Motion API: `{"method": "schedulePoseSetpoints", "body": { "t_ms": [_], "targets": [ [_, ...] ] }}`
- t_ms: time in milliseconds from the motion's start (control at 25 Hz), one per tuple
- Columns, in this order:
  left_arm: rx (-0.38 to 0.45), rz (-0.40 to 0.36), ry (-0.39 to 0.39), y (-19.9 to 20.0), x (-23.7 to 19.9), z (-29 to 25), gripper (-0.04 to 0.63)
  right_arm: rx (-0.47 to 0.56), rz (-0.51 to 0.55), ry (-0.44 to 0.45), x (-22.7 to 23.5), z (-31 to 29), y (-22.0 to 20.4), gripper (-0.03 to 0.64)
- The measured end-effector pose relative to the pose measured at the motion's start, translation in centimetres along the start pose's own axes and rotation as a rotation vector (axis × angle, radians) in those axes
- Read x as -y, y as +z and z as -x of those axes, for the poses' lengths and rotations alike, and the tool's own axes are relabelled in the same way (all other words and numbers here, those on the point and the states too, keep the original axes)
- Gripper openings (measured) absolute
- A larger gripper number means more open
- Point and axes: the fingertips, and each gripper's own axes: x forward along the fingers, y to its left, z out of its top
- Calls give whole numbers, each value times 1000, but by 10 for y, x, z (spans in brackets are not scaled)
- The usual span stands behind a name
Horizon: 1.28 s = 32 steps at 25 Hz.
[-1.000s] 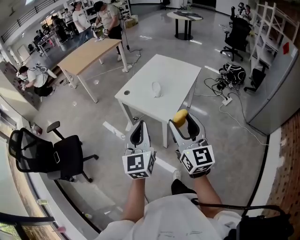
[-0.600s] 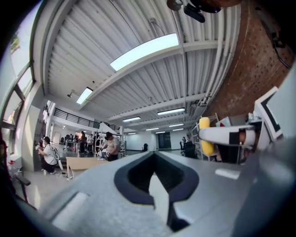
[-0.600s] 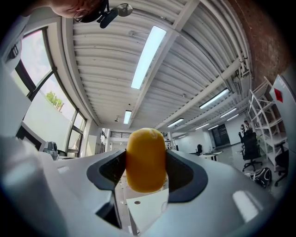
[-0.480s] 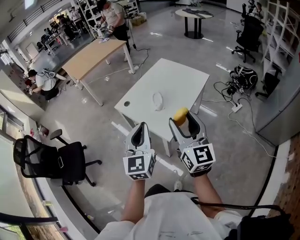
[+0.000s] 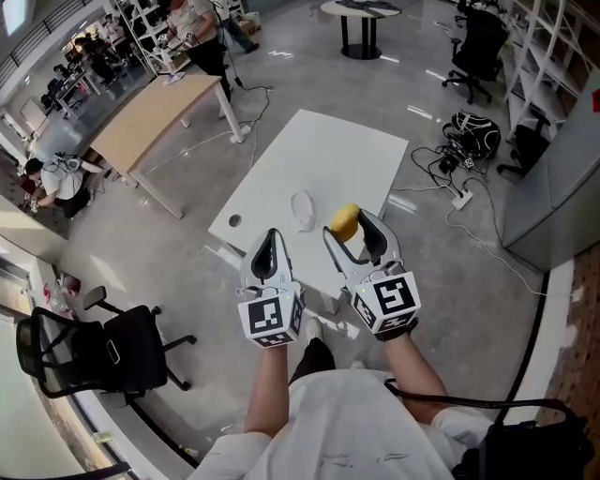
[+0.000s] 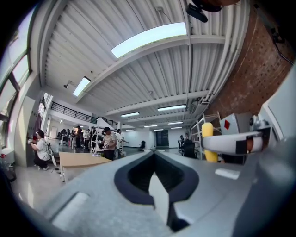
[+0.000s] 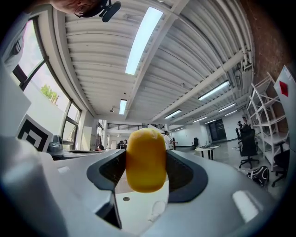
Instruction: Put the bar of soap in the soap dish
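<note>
A white table (image 5: 337, 159) stands ahead with a small clear soap dish (image 5: 302, 210) near its front edge. My right gripper (image 5: 347, 225) is shut on a yellow bar of soap (image 5: 345, 222), held in the air above the table's near edge, just right of the dish. The right gripper view shows the soap (image 7: 145, 159) clamped between the jaws of the right gripper (image 7: 145, 163), with the dish (image 7: 157, 208) below. My left gripper (image 5: 272, 236) hovers left of the dish, jaws together and empty. In the left gripper view the left gripper (image 6: 156, 159) holds nothing, and the soap (image 6: 207, 141) shows at right.
A cable hole (image 5: 234, 220) is in the table's left corner. A wooden table (image 5: 155, 117) stands at the left, a black office chair (image 5: 112, 347) at lower left, a round table (image 5: 361, 14) at the back. Cables (image 5: 464, 131) lie on the floor at right.
Both grippers have come forward to the table. The soap, which was short of the table's edge, now hangs above its near edge beside the dish. Neither grip has changed.
</note>
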Motion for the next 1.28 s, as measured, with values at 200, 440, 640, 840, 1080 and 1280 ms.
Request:
{"method": "schedulePoseSetpoints", "body": {
  "t_ms": [200,440,640,840,1080,1280],
  "targets": [
    [15,5,-8,-7,-44,-52,0,-24,40,-32,7,-67,-11,275],
    [-11,38,-15,-31,-101,-93,0,-105,27,-66,3,-134,-50,275],
    [-106,127,-72,-70,-107,-117,0,-227,-4,-92,8,-161,-107,275],
    [-175,129,-92,-116,-98,-134,0,-354,-59,-124,31,-164,-169,275],
    [-226,95,-103,-159,-105,-158,0,-473,-89,-123,44,-191,-235,275],
    [-316,97,-107,-211,-94,-169,0,-602,-131,-130,62,-194,-299,275]
  ]
}}
